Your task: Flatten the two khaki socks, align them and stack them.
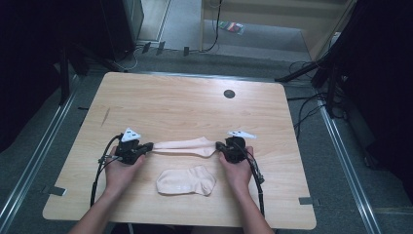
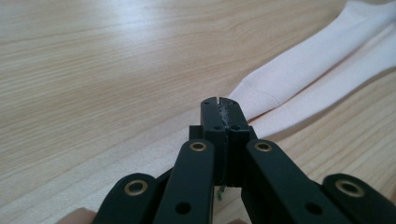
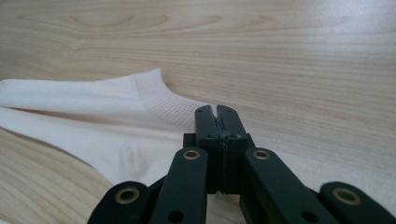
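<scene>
one pale sock point(image 1: 186, 181) already lies flat near the table's point(image 1: 185, 105) front edge, while the left gripper point(image 1: 147, 146) and right gripper point(image 1: 219, 146), both clamped tight, stretch the second sock point(image 1: 187, 146) between them, not yet laid down.

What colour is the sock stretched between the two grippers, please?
Pale pink; the stretched sock shows best in the right gripper view.
</scene>
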